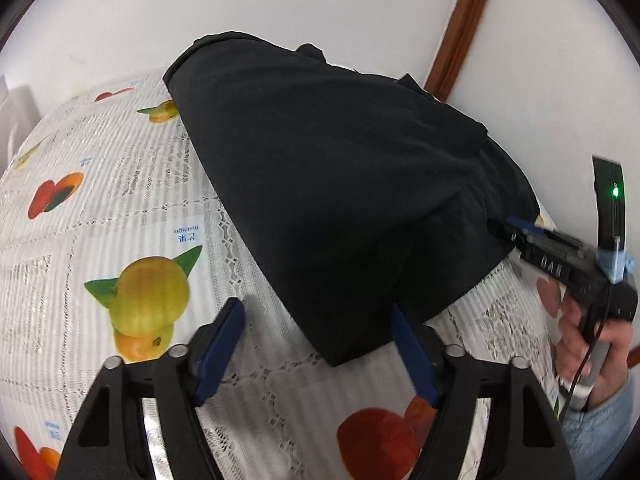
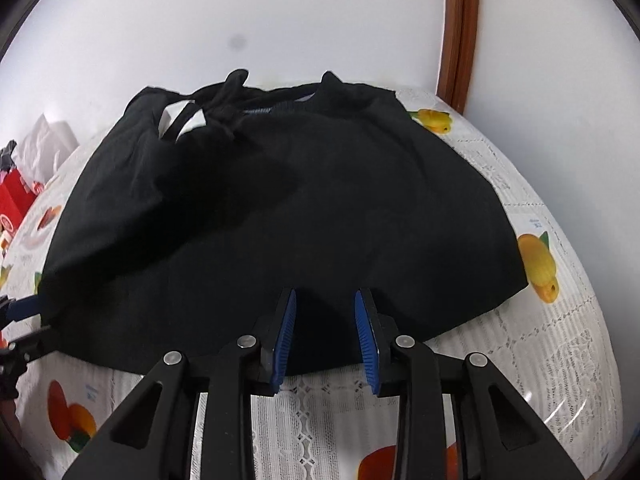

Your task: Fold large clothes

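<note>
Left wrist view: my left gripper [image 1: 316, 320] hovers with its jaws spread wide and holding nothing, its blue ribbed pads [image 1: 220, 350] flanking the near corner of the black garment [image 1: 320, 184], which lies folded on the table. Only this view shows my right gripper [image 1: 516, 230] from outside, its tips at the cloth's edge, a green light lit on its housing and raised lettering on its body that I cannot read reliably; whether it is clenched I cannot tell from here. The right wrist view instead shows that gripper [image 2: 326, 328] with jaws parted over the garment's [image 2: 280, 208] near hem, gripping nothing, and reveals the neckline, a white tag patch [image 2: 180, 122] and a red box [image 2: 14, 196] at the far left, all hidden from the left camera. The cloth is matte, soft and creased. The tablecloth [image 1: 100, 200] is glossy white lace-patterned plastic printed with fruit; beside one yellow fruit I read "mango" upside down with blue characters. A brown wooden trim [image 1: 460, 28] crosses the white wall.
</note>
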Motion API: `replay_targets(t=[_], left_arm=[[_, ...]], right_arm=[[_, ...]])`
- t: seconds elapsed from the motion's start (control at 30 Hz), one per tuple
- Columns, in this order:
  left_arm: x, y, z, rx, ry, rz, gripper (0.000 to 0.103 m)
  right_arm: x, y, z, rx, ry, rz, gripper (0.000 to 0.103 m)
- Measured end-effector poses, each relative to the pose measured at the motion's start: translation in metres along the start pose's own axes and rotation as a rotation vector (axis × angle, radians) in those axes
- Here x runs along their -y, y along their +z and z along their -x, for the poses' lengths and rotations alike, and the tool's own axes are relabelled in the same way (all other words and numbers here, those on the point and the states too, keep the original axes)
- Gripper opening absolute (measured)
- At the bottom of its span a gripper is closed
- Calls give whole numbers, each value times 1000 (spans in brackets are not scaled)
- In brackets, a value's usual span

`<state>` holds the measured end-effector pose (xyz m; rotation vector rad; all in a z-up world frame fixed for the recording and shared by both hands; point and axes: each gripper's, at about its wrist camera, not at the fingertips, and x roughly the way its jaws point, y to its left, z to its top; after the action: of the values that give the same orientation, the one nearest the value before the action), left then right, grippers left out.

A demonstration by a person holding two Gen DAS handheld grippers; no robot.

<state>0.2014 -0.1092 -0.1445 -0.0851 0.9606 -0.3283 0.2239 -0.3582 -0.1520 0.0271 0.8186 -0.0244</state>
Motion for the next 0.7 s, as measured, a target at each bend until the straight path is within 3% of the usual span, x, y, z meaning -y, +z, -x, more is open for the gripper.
replay_targets(t=[0.13, 0.33, 0.6, 0.7], left_arm=[[-4, -1, 1, 2, -29, 25, 35], [-13, -4, 9, 12, 7, 18, 14], [-65, -3, 26, 27, -2, 107, 7], [-86, -3, 36, 29, 30, 121, 5]], right_arm=[[-3, 0, -2, -7, -13, -11, 36], [-21, 4, -3, -21, -6, 3, 39], [-69, 2, 2, -32, 52, 53, 40], [-92, 2, 3, -35, 88, 87, 49]])
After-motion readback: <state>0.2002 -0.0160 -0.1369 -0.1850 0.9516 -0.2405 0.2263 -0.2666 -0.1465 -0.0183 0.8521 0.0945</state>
